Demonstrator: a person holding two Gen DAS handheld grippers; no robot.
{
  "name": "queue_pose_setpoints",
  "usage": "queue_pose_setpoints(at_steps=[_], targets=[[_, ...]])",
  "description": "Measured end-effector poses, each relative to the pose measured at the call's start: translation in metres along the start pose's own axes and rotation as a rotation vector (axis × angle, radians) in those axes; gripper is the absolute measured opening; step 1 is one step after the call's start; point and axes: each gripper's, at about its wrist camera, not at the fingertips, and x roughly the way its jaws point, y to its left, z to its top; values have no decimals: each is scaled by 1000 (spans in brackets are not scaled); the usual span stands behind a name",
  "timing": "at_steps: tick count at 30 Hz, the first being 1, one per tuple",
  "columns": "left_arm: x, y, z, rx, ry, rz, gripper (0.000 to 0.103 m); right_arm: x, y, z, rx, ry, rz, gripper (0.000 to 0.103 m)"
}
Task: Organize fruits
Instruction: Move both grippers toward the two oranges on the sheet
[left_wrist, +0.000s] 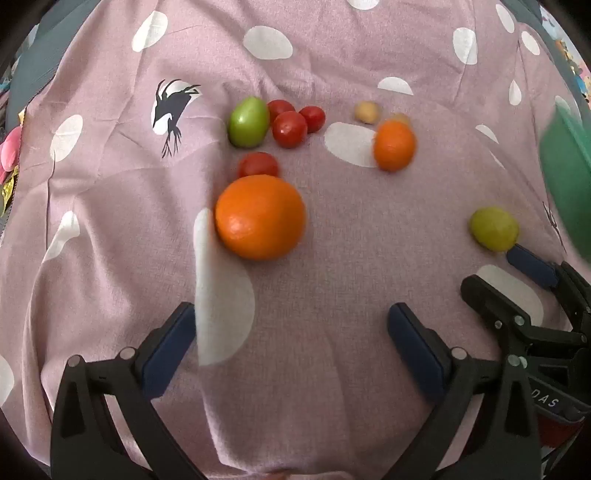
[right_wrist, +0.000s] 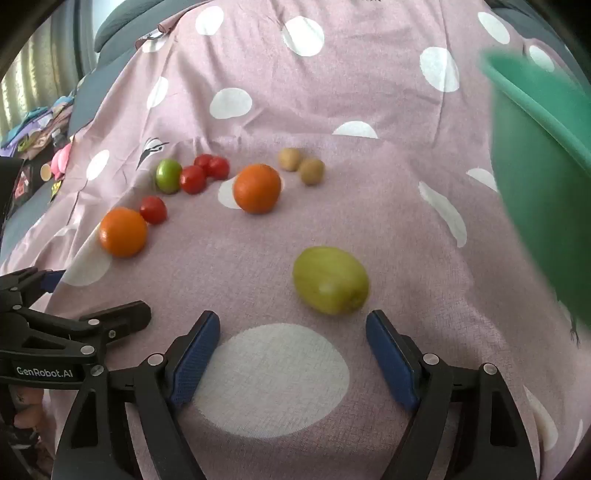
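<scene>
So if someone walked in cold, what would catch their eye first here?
Probably the big orange on the pink polka-dot cloth, just ahead of the open left gripper. Next, the yellow-green fruit in front of the open right gripper, and the green bowl looming at the right edge.

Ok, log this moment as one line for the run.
left hand-held gripper open, empty, facing orange | right hand-held gripper open, empty, near yellow-green fruit | green bowl at right | no fruit seen in bowl
</scene>
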Motion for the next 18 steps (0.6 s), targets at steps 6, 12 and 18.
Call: queue_pose_setpoints(at_steps=[6, 12, 18], targets=[[0, 1, 0, -3, 2, -1, 102, 0, 0, 0, -1, 0, 0, 82], [0, 0, 0, -1, 1, 0, 102, 0, 0, 0, -1, 0, -1, 82], [0, 0, 0, -1, 1, 1, 102, 0, 0, 0, -1, 0, -1, 82]])
